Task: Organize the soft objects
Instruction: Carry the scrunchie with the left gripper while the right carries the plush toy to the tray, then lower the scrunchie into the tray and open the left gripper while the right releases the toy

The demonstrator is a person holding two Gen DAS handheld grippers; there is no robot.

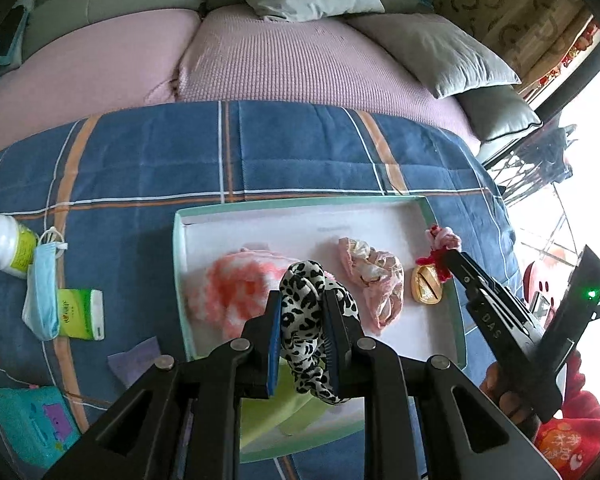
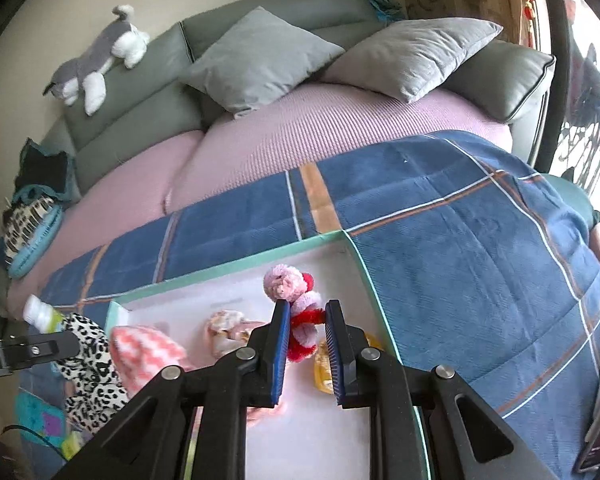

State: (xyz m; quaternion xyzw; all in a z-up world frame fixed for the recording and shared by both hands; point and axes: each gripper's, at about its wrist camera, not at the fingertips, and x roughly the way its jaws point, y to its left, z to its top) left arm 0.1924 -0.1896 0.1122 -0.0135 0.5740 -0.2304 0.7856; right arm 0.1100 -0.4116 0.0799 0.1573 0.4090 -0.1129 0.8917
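Note:
A shallow white tray with a mint-green rim (image 1: 179,240) (image 2: 364,268) lies on a blue plaid blanket. In it lie an orange-and-white fuzzy cloth (image 1: 236,288) (image 2: 144,348), a pale pink scrunchie (image 1: 372,280) (image 2: 224,328) and a gold ingot-shaped piece (image 1: 426,284) (image 2: 322,368). My left gripper (image 1: 302,300) is shut on a leopard-print scrunchie (image 1: 304,312) (image 2: 88,364) above the tray's near left part. My right gripper (image 2: 308,312) (image 1: 448,254) is shut on a pink-and-red plush toy (image 2: 288,284) (image 1: 440,240) above the tray's right side.
Left of the tray lie a white bottle (image 1: 0,240), a blue face mask (image 1: 42,292), a green tissue pack (image 1: 80,312) and a teal pouch (image 1: 32,424). Behind are a pink-covered sofa (image 1: 260,60) with grey cushions (image 2: 260,60) and a plush husky (image 2: 96,60).

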